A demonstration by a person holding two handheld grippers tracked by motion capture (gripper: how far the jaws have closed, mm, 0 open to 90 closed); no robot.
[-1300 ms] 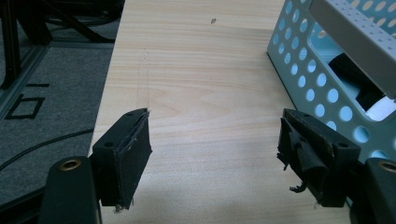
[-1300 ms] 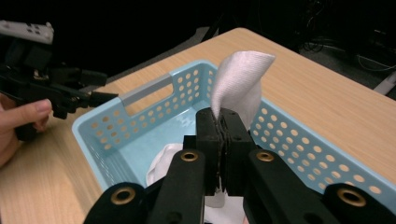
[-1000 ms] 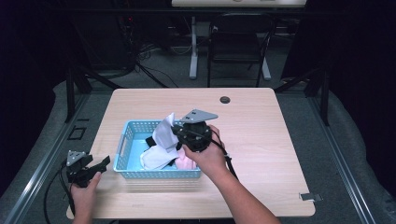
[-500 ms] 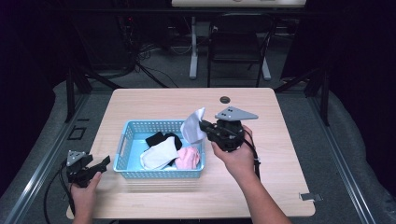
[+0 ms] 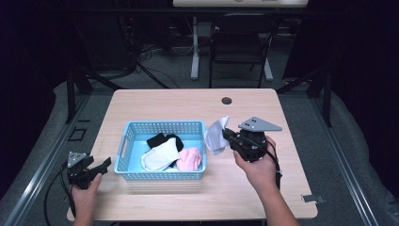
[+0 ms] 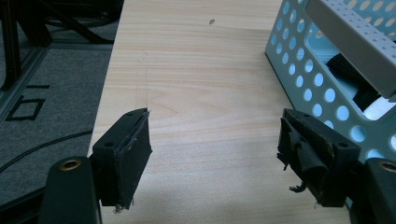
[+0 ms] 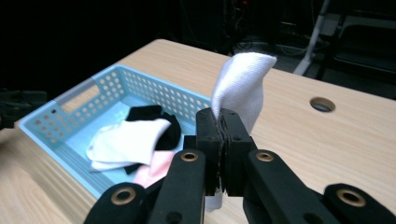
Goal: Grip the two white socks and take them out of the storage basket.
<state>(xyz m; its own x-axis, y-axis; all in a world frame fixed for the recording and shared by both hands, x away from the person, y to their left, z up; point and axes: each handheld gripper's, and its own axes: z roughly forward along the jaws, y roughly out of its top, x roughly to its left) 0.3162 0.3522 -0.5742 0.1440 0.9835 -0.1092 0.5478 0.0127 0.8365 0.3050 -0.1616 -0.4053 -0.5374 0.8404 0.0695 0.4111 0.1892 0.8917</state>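
The right gripper (image 5: 229, 135), clamped on a white sock (image 5: 216, 135), holds it dangling just right of the basket (image 5: 162, 175), above bare table (image 5: 291, 188); the left gripper (image 5: 101, 165) rests open.

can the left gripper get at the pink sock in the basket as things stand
Probably yes. The left gripper has open, empty jaws just outside the basket. The basket is open-topped, and the pink sock lies uncovered near its far end, so it would have to lift over the wall.
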